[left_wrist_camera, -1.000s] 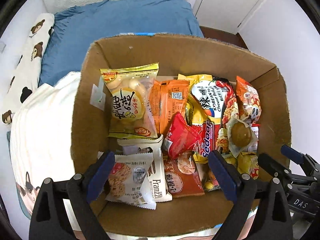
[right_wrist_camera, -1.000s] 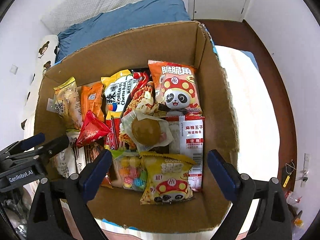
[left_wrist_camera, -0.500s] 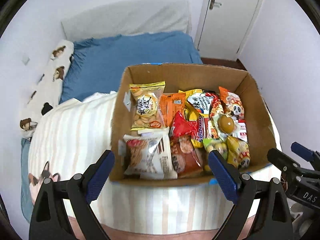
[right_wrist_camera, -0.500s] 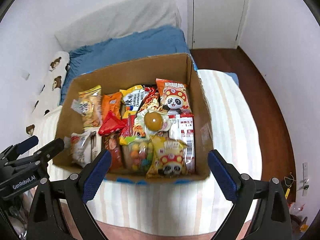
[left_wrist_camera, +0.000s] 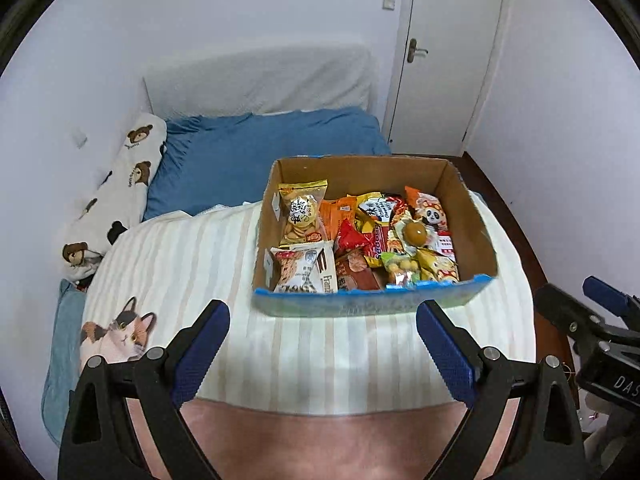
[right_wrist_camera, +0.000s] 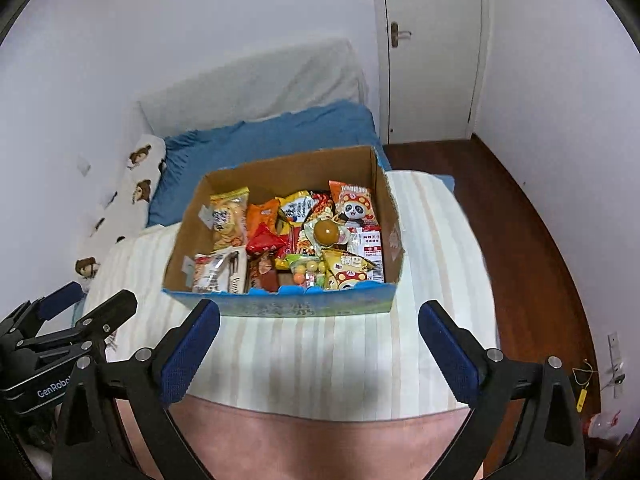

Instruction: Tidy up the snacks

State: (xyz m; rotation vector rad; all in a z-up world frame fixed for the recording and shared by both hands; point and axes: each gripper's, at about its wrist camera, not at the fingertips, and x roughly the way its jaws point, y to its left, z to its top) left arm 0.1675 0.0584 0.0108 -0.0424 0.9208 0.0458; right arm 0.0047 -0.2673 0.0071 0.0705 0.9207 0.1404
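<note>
An open cardboard box [left_wrist_camera: 470, 208] stands on the striped blanket on the bed; it also shows in the right wrist view [right_wrist_camera: 390, 216]. It is packed with several snack packets, among them a yellow cookie bag [left_wrist_camera: 302, 216], a red packet [left_wrist_camera: 352, 236], a panda bag [right_wrist_camera: 354, 206] and a round brown sweet [right_wrist_camera: 326, 232]. My left gripper [left_wrist_camera: 322, 344] is open and empty, held back from the box's near wall. My right gripper [right_wrist_camera: 318, 340] is open and empty, also short of the box.
The striped blanket [left_wrist_camera: 180, 264] has a cat print [left_wrist_camera: 116, 332] at the left. A blue sheet [left_wrist_camera: 248, 152] and a bear-print pillow [left_wrist_camera: 120, 188] lie behind. A white door [right_wrist_camera: 430, 48] and brown wooden floor [right_wrist_camera: 512, 216] are to the right.
Both grippers have pulled back and up from right above the box's contents. The whole box, the bed and the room have come into view. Both stayed open.
</note>
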